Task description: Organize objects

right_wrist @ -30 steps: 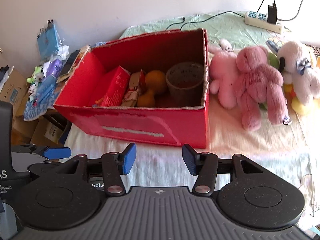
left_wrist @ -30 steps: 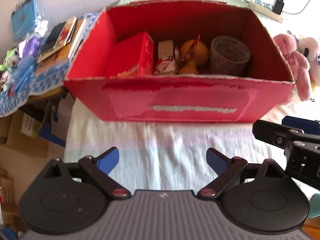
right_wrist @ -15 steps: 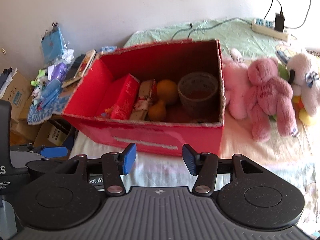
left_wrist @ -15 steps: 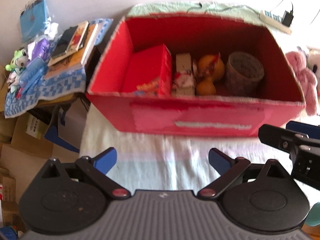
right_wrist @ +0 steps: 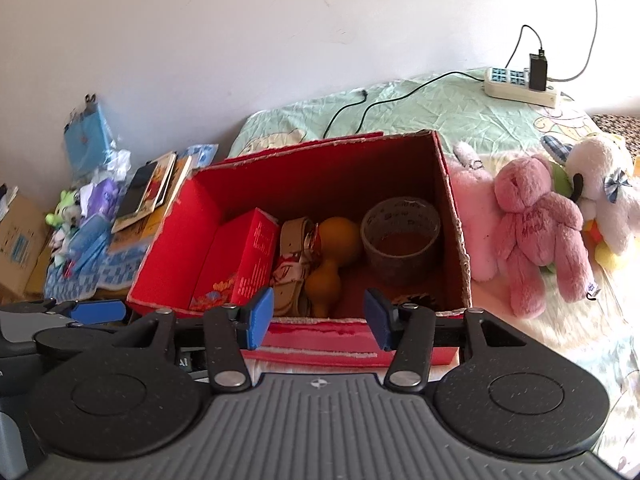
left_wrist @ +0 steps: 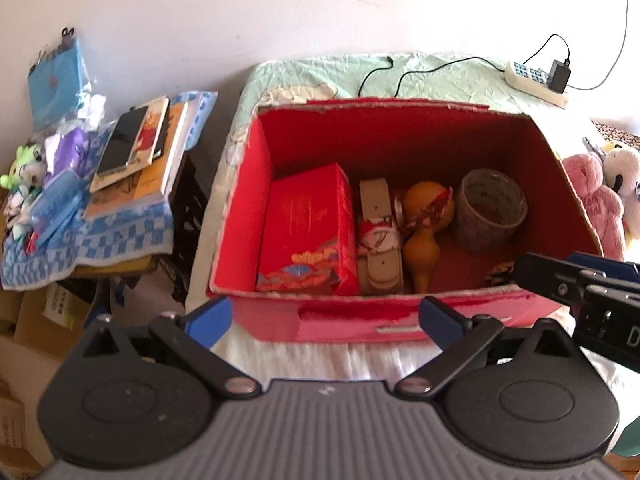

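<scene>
On the bed [right_wrist: 440, 104] stands an open red box [left_wrist: 400, 322], and both grippers hang just short of its near wall, empty. From the left wrist, the left gripper [left_wrist: 325, 318] has its blue pads wide apart, and the right one's black body juts in at the right edge; this view looks down steeply enough to show the box floor and a side table [left_wrist: 120, 240] with books [left_wrist: 140, 160] and a phone [left_wrist: 122, 140]. From the right wrist, the right gripper [right_wrist: 318, 318] is parted more narrowly, and here a pink bear [right_wrist: 540, 232], a pale pink plush [right_wrist: 476, 216] and a white dog [right_wrist: 604, 196] lie in full beside the box's right wall, with a power strip [right_wrist: 520, 86] beyond. Inside the box, left to right, sit a red carton [left_wrist: 308, 232] on edge, a beige strap [left_wrist: 380, 240], an orange gourd [left_wrist: 424, 228] and a tape roll [left_wrist: 490, 210].
</scene>
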`<state>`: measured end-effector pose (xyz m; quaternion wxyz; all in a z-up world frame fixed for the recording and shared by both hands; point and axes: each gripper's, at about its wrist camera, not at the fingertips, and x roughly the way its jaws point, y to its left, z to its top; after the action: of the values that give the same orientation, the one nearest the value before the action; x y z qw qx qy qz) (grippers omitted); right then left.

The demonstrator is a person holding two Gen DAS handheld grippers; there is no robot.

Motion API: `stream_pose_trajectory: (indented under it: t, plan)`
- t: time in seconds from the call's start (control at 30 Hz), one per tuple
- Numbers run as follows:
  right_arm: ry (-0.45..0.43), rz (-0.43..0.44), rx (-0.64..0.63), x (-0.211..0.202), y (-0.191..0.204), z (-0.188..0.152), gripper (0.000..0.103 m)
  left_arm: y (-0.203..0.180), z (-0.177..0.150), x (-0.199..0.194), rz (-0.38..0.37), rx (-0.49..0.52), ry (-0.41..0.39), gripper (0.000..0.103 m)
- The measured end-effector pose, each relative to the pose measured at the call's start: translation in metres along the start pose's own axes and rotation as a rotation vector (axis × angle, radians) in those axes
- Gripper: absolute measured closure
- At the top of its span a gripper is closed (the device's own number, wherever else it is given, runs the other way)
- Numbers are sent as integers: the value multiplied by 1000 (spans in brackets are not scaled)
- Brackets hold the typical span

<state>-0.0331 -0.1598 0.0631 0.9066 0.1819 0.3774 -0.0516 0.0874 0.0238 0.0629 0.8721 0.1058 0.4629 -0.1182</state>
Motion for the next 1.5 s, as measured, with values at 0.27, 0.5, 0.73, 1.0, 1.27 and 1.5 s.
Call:
stream_pose_trajectory:
  t: [0.27,0.5,0.73,1.0,1.27,1.5]
  plan:
    - [-45,-73,24,5,-2,6,50,-6,12,5,-11,51,-13,4]
    - [-28,-104,-2,20,-8,13,50,-5,21,20,22,7,-22,4]
    - [-42,-128,-10,30,-15,19,50,-7,26,27,40,-6,-38,4]
    - [-65,-133,-1,40,-17,19,50,-10,29,36,52,8,-38,4]
    - [-63,-145,38,46,-20,17,50,-6,28,42,-7,9,-29,4]
    - [-47,-148,22,51,-17,18,50,-5,30,45,3,-32,-64,2]
